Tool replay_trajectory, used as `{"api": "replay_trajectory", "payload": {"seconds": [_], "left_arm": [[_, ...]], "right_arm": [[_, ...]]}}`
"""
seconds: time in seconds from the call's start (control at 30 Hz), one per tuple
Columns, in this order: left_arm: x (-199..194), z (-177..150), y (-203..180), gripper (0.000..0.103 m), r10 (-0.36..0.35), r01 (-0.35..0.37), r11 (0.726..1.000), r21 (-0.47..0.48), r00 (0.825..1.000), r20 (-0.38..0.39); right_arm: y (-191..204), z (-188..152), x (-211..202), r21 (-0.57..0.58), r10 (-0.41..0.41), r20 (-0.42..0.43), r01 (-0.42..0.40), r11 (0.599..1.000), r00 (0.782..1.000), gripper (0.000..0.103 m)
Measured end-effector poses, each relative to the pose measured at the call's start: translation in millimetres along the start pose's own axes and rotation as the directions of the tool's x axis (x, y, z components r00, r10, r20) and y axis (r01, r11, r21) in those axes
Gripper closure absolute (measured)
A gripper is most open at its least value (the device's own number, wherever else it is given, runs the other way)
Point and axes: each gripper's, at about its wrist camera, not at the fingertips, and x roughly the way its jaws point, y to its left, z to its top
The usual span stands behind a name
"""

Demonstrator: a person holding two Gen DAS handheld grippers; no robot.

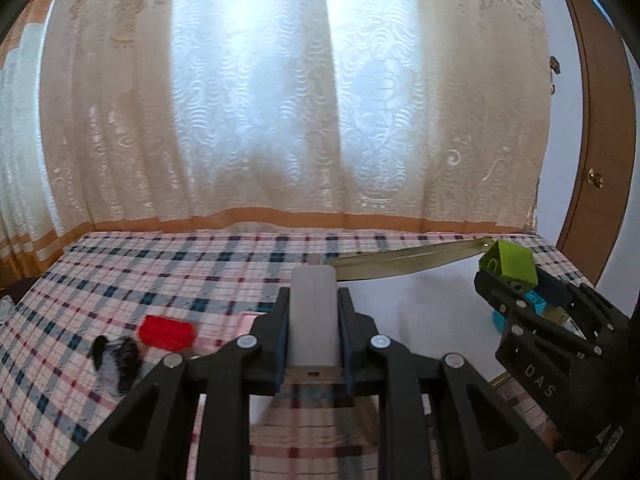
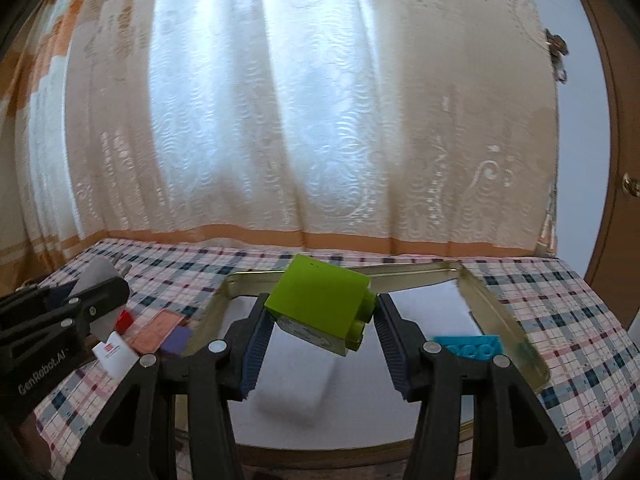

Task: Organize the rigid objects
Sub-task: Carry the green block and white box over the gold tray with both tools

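- Between my right claw's pads sits the green block, clenched at its two sides and tilted, studs facing down toward my right, lifted clear of everything below.
- Directly under and just ahead of that block lies the metal tray, white-floored, its long axis running away from me and to the right; I judge the coming move to be a short drop straight down into it, since the block already hangs over the tray's near half.
- On the tray floor a white block lies below my right claw, and a blue studded plate rests against the right wall, so the free floor is toward the middle and the far end.
- My left claw is clamped tight on a grey rectangular piece, held upright, long axis pointing away from me; it hangs over the checked bench just left of the tray's edge, so the tray lies to its right.
- My right claw is the nearer one to the tray, so I think it should unload first.
- Farther left on the bench lie a red piece and a black-and-white object, too blurred to name.
- Beyond the bench hangs a pale curtain.
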Motion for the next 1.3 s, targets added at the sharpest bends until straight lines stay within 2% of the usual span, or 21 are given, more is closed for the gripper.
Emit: {"api": "replay_trajectory", "payload": {"seconds": [0.3,0.6,0.87,1.3], "left_arm": [[22.7,0.1,-38.1,0.083,-0.052,0.052,0.998,0.027,0.998,-0.021],[47.8,-2.4,-66.7,0.083,-0.074,0.076,0.996,0.049,0.996,-0.051],[52.9,-7.0,-62.8,0.083,-0.038,0.042,0.997,0.067,0.998,-0.049],[70.6,-15.7,-58.4,0.083,-0.013,0.02,0.998,0.066,0.995,-0.103]], "right_arm": [[-43.9,4.8,2.3,0.039,-0.067,0.0,0.067,0.997,0.998,0.049],[-50.9,4.2,14.4,-0.005,-0.111,-0.014,0.111,0.994,0.994,0.049],[-48.3,-1.4,27.6,-0.028,-0.13,-0.061,0.128,0.991,0.99,0.049],[-41.9,-7.3,38.2,-0.051,-0.128,-0.108,0.123,0.991,0.986,0.048]]}}
